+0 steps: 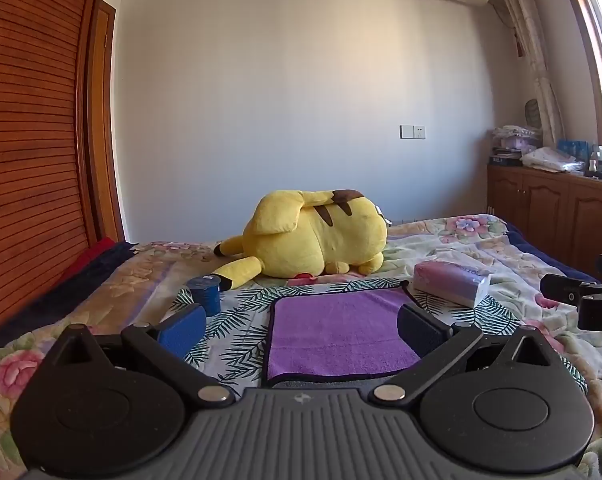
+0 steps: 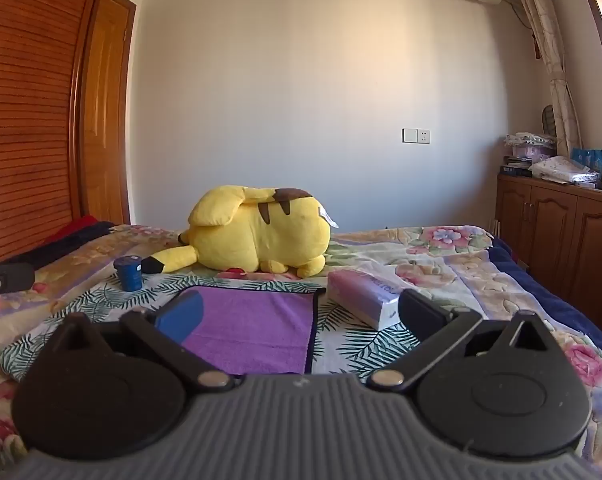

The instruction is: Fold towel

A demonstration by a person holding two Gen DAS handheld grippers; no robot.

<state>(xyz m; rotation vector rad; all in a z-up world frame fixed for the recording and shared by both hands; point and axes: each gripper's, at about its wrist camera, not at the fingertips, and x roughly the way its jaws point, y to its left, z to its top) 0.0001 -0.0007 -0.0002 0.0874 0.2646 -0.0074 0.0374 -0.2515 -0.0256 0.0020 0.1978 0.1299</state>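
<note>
A purple towel [image 1: 339, 334] with a dark hem lies flat on the leaf-patterned bed sheet [image 1: 237, 332]. In the right wrist view the towel [image 2: 257, 328] lies in front and to the left. My left gripper [image 1: 301, 322] is open and empty, hovering just in front of the towel's near edge, its right finger over the towel's right side. My right gripper [image 2: 301, 314] is open and empty, its left finger over the towel's left part. The right gripper's body shows at the right edge of the left wrist view [image 1: 581, 300].
A yellow plush toy [image 1: 313, 236] lies behind the towel. A blue cup [image 1: 207, 294] stands at the towel's far left. A tissue pack [image 1: 453, 282] lies at its far right. A wooden wardrobe [image 1: 29, 140] is on the left, cabinets [image 1: 553, 216] on the right.
</note>
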